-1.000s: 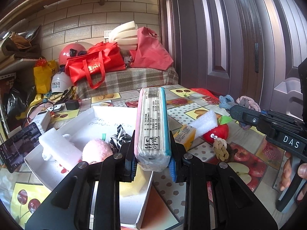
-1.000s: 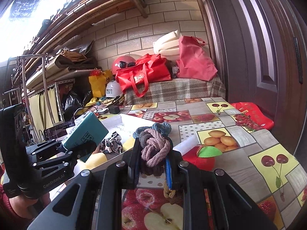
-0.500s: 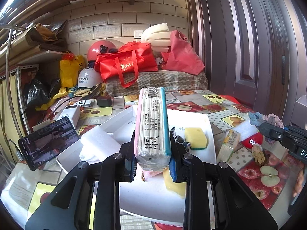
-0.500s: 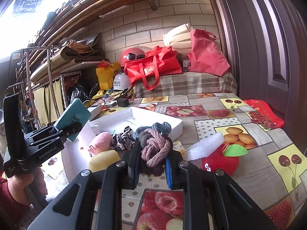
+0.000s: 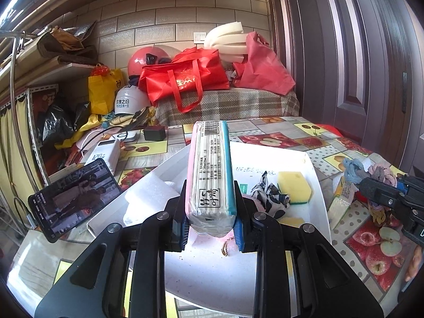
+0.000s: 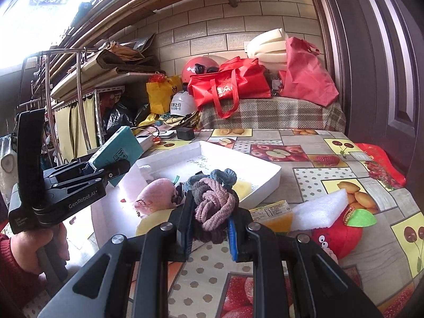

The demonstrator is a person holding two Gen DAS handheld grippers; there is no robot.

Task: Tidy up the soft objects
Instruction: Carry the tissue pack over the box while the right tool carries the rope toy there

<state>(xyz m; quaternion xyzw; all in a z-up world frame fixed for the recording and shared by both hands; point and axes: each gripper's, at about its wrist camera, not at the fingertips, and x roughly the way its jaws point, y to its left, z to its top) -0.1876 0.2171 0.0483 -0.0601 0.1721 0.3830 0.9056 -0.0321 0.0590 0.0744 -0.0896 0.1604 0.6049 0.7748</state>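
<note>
Both claws are loaded and mid-delivery here. The left claw is clamped on a tissue pack, which sticks straight out ahead of it over the white tray. The right claw is squeezed shut on a knot of hair ties, with the tray just ahead and a bit left of it. Looks like the carry-to-tray step. Next each claw needs to get over a bare patch and let go; the sponge and pink plush already take space, though I can't really see what's under the pack.

left gripper clamped shut, right gripper clamped shut, both angled slightly downward
</note>
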